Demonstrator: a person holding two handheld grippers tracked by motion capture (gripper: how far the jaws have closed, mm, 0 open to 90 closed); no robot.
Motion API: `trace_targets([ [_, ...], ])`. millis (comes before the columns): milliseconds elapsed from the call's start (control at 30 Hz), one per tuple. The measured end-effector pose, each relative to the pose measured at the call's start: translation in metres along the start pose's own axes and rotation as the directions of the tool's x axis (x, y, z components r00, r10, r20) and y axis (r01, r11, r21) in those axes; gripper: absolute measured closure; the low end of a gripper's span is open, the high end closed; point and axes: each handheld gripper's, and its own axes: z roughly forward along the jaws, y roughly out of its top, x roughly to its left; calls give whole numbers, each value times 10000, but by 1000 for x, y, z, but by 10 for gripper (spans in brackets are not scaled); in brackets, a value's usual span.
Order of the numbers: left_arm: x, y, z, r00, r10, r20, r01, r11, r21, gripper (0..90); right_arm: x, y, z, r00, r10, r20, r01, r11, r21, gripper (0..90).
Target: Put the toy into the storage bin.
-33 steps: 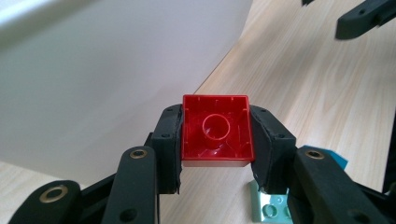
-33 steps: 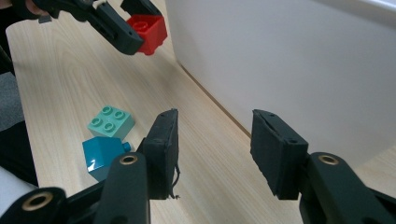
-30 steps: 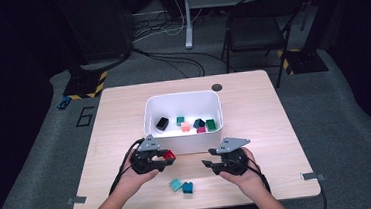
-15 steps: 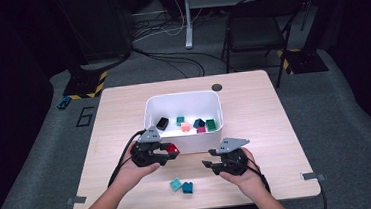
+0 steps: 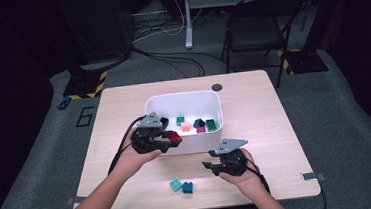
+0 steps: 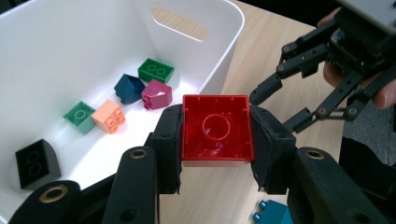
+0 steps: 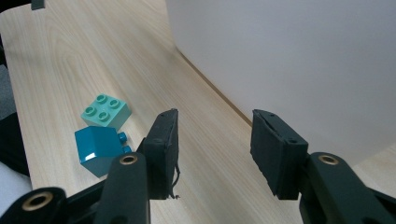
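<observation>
My left gripper [image 6: 215, 140] is shut on a red brick [image 6: 216, 127], hollow underside toward the camera. In the high view that left gripper [image 5: 168, 138] holds the red brick [image 5: 175, 136] at the near wall of the white bin [image 5: 183, 100]. Inside the bin [image 6: 70, 51] lie several bricks: green [image 6: 156, 70], dark blue [image 6: 129, 87], magenta [image 6: 156, 93], orange [image 6: 109, 115], light green [image 6: 80, 116] and black [image 6: 37, 162]. My right gripper [image 7: 217, 140] stands open over bare wood, close to the bin's wall [image 7: 299, 60]. It rests low on the table as the right gripper [image 5: 213, 166] in the high view.
Two loose bricks lie on the table near the front edge: a light teal one [image 5: 176, 185] and a darker teal one [image 5: 187, 187]. They appear left of my right jaws as the light teal brick [image 7: 105, 111] and dark teal brick [image 7: 99, 149]. A black disc [image 5: 216, 87] sits behind the bin.
My left gripper has risen and moved toward the bin with the red brick, from the tabletop to the bin's near wall. The right gripper has stayed in place.
</observation>
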Motion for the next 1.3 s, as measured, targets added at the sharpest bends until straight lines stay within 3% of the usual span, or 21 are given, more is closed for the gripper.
trace_targets([
  [267,10,19,-1,10000,32,0,-32,10000,-57,585,0,-1,2,10000,13,7,-14,10000,82,515],
  [600,33,43,6,9998,-193,-55,191,9993,-324,586,0,-2,4,10000,-2,14,2,9999,150,515],
  [833,53,53,15,9978,-617,-251,603,9968,-515,586,0,-3,4,10000,33,22,-34,9998,199,515],
  [1300,87,60,54,9938,-1077,-276,1063,9932,-479,586,0,-3,7,9999,-110,-114,113,9997,223,515],
])
